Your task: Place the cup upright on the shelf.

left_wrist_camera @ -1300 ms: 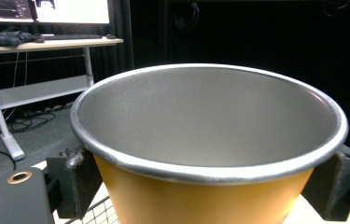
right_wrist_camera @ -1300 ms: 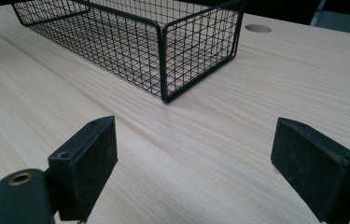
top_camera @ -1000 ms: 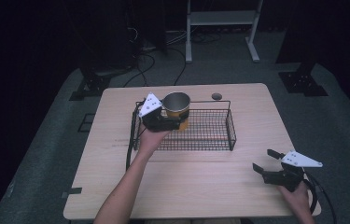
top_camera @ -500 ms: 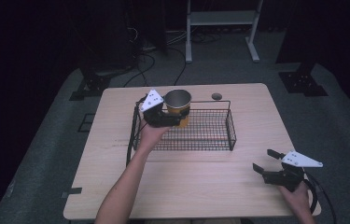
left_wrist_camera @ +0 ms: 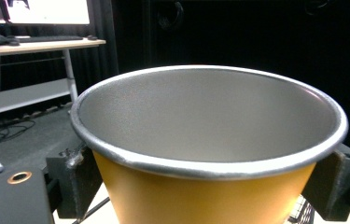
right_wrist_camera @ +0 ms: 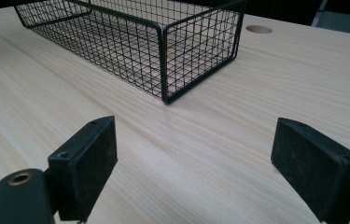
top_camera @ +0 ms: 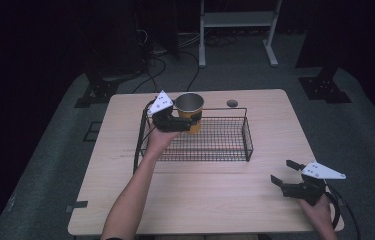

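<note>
Left gripper [top_camera: 182, 121] clamps the yellow metal-lined cup [top_camera: 190, 111] above the wire basket's [top_camera: 247, 142] far-left corner. Right gripper [top_camera: 287, 172] rests near-right on the table [top_camera: 210, 195], jaws apart.

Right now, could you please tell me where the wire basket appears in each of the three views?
High view: the wire basket sits mid-table, with the left hand-held gripper holding the yellow cup over its left end.
Left gripper view: a bit of mesh shows at the lower right, past the cup.
Right gripper view: upper left, beyond the open right hand-held gripper.
Shared landmark: the round hole in the tabletop.
</note>
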The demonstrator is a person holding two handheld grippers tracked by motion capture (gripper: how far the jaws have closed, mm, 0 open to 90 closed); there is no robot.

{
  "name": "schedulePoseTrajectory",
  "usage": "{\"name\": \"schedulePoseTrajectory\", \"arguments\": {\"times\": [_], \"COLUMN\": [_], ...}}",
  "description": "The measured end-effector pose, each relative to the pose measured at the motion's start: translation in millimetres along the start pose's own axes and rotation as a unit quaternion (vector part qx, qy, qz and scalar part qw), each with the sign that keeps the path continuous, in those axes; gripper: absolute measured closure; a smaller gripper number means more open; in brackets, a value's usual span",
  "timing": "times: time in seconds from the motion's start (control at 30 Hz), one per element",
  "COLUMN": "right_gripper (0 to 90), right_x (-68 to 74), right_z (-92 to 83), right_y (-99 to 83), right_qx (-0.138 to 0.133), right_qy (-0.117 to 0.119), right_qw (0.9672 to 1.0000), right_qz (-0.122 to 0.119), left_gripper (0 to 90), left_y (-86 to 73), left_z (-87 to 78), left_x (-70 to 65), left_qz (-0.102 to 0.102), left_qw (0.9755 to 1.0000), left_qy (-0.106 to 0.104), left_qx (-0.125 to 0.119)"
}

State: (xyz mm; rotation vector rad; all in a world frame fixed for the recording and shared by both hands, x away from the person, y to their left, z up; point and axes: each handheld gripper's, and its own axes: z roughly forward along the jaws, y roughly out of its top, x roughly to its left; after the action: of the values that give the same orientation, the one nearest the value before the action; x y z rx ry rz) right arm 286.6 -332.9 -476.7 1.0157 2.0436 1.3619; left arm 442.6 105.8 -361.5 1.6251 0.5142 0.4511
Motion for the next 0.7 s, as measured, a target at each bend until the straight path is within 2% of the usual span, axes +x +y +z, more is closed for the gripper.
{"name": "schedulePoseTrajectory", "arguments": {"times": [0.03, 0.13, 0.3, 0.33, 0.53, 0.7], "right_gripper": [13.4, 13.4, 13.4, 13.4, 13.4, 13.4], "right_x": [-0.1, -0.4, -0.2, -0.6, -0.5, -0.6], "right_z": [0.1, 0.0, -0.1, -0.2, -0.3, -0.3], "right_y": [0.0, 0.0, 0.0, 0.0, 0.0, 0.0], "right_qx": [0.000, 0.000, 0.001, 0.000, -0.001, -0.001], "right_qy": [0.000, 0.000, 0.000, 0.001, 0.002, 0.002], "right_qw": [1.0000, 1.0000, 1.0000, 1.0000, 1.0000, 1.0000], "right_qz": [0.000, 0.002, 0.002, 0.004, 0.002, 0.002], "left_gripper": [13.3, 13.3, 13.2, 13.3, 13.3, 13.2], "left_y": [-2.6, -5.4, -14.2, -16.4, -20.5, -23.3], "left_z": [1.8, 4.4, 12.5, 16.1, 21.7, 23.3], "left_x": [3.0, 5.7, 13.3, 15.1, 17.6, 18.3], "left_qz": [-0.006, -0.006, -0.018, -0.016, -0.012, 0.003], "left_qw": [0.9999, 0.9998, 0.9988, 0.9982, 0.9974, 0.9964], "left_qy": [-0.010, -0.016, -0.044, -0.055, -0.068, -0.079], "left_qx": [0.000, 0.006, 0.011, 0.021, 0.020, 0.031]}}
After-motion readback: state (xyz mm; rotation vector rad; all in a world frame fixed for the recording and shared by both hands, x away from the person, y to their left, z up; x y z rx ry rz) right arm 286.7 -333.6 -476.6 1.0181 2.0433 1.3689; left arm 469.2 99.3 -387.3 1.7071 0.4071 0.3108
